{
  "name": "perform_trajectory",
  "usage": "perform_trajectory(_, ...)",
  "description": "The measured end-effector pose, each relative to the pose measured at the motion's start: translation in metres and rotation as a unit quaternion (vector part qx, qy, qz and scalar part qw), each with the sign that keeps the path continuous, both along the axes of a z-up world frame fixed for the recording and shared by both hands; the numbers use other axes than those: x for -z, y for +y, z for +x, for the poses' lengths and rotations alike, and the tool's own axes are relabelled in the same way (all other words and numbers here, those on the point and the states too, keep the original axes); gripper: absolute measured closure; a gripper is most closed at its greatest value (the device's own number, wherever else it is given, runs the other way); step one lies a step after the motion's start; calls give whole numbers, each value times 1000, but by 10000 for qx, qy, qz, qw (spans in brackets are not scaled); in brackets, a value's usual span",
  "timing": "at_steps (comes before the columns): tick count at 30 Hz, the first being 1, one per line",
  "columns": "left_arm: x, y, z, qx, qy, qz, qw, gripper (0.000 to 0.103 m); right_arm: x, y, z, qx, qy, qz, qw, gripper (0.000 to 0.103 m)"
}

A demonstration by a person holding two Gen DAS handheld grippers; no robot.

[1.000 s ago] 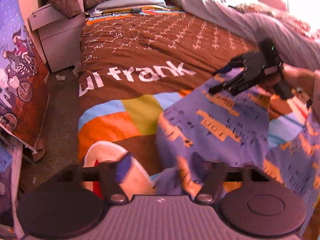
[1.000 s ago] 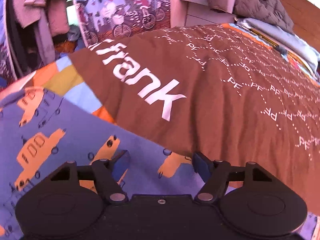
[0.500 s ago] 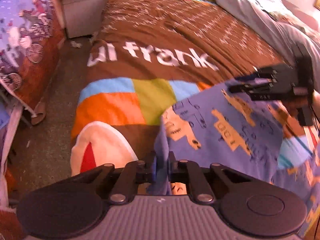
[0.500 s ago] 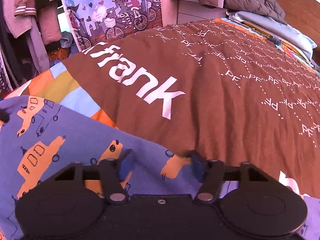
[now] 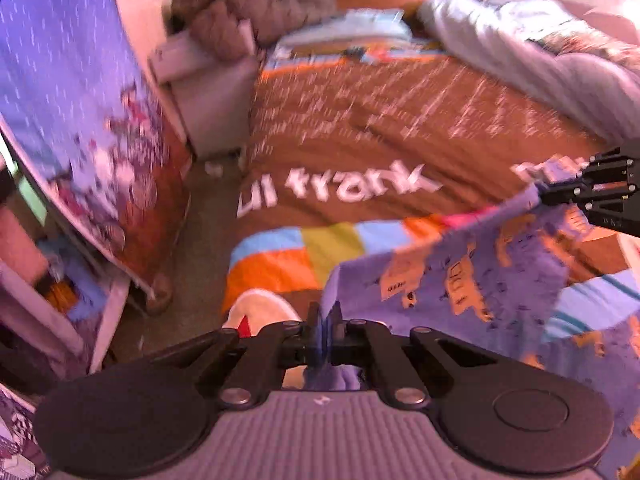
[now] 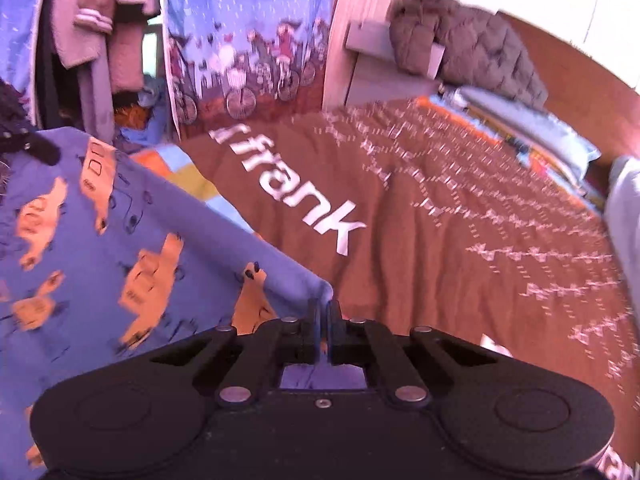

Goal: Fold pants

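Note:
The pants (image 5: 460,280) are purple-blue with orange car prints and lie partly on the bed. My left gripper (image 5: 325,316) is shut on one corner of their edge. My right gripper (image 6: 323,312) is shut on the other corner; it also shows in the left wrist view (image 5: 548,196) at the far right. The edge is lifted and stretched between the two grippers. The pants fill the left of the right wrist view (image 6: 100,248). The rest of the pants hangs down onto the bed at the lower right.
The bed has a brown duvet (image 5: 400,128) with white lettering and coloured patches. A grey blanket (image 5: 540,60) lies at the far right. A white nightstand (image 5: 208,92) carries a brown jacket (image 5: 248,12). A printed curtain (image 5: 80,100) and the floor lie left.
Both grippers have shut on the pants' edge, the left one first, and lifted it off the bed. The right gripper was open a second ago. Both views have tilted up.

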State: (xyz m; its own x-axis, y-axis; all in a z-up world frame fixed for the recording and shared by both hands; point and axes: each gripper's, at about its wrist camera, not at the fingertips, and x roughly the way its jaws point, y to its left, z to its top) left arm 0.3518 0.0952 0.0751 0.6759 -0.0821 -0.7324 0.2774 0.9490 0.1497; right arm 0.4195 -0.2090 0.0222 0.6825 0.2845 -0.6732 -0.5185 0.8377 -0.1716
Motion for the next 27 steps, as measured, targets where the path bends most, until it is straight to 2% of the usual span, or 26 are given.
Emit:
perform_trajectory(5,-13,-27,-62,470,-683,678,9942,101,-28,-24,-73,50,-266,130,9995,102)
perform_trajectory(8,-6,-46,-107,909,-913,1213,9842,101,-35,-31,-126,10,-416,145,9990,102)
perform_trajectory(11,16,-62,-146,1322,-882,1693,9727,101,-27,-31,-177,-62,-433,37,9990,102)
perform_trajectory(15,60,-77,-184,1845,-617,2206,9558,101,1,-25,-234,-183,-335,-205,9991,102)
perform_trajectory(17,78,-81,-195,1942,-575,2342,9508,101,20,-20,-251,-207,-233,-360,9989,102)
perform_trajectory(19,90,-80,-202,1938,-585,2385,9498,101,36,-15,-258,-130,-169,-439,9988,102)
perform_trajectory(25,97,-66,-204,1842,-605,2248,9549,101,52,-10,-263,114,-295,-337,9989,102)
perform_trajectory(27,96,-63,-206,1870,-734,2321,9517,101,52,-8,-263,146,-411,-411,9982,102)
